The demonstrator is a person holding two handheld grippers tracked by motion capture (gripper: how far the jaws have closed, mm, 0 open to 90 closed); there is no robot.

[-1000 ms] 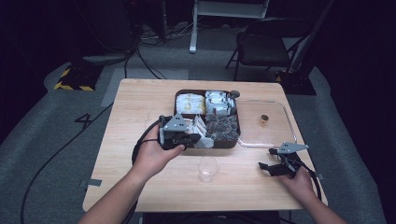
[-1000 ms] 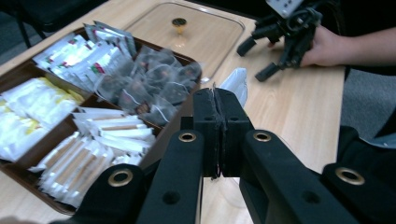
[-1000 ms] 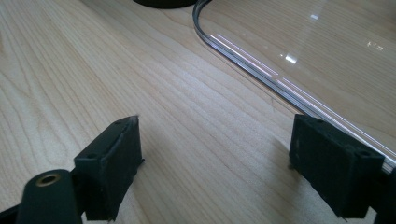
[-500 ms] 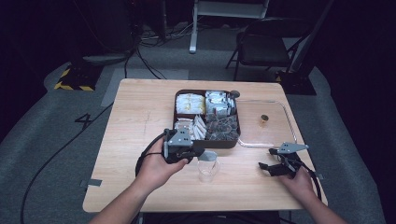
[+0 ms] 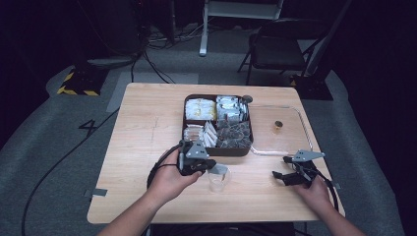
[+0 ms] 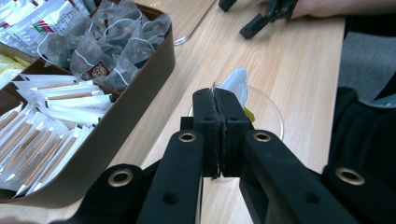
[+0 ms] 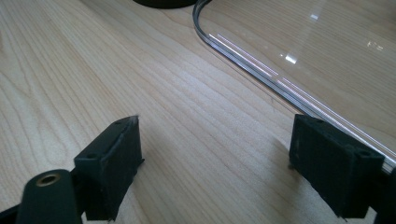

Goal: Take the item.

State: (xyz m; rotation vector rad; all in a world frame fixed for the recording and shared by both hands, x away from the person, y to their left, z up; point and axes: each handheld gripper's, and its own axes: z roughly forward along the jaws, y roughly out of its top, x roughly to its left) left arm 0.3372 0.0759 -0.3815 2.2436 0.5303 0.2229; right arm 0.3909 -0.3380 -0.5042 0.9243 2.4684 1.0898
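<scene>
My left gripper (image 5: 210, 167) is shut on a pale tea bag (image 5: 220, 169) and holds it just over the mouth of a small clear glass cup (image 5: 218, 183) near the table's front. In the left gripper view the black jaws (image 6: 215, 95) are pressed together on the bag's edge. The bag (image 6: 236, 83) hangs beyond them above the cup's rim (image 6: 275, 112). Off to the right, my right gripper (image 5: 282, 175) rests low on the table, open with nothing between its jaws (image 7: 215, 126).
A brown compartment box (image 5: 219, 151) holds sachets, stick packets and pyramid tea bags (image 6: 112, 44) just behind the cup. Its clear lid (image 5: 290, 142) lies to the right with a small dark knob (image 5: 278, 125). The lid's edge (image 7: 261, 51) runs close to the right gripper.
My left gripper has come away from the box, toward the table's front and slightly right, sinking until the tea bag is over the cup. The right gripper has stayed put.
</scene>
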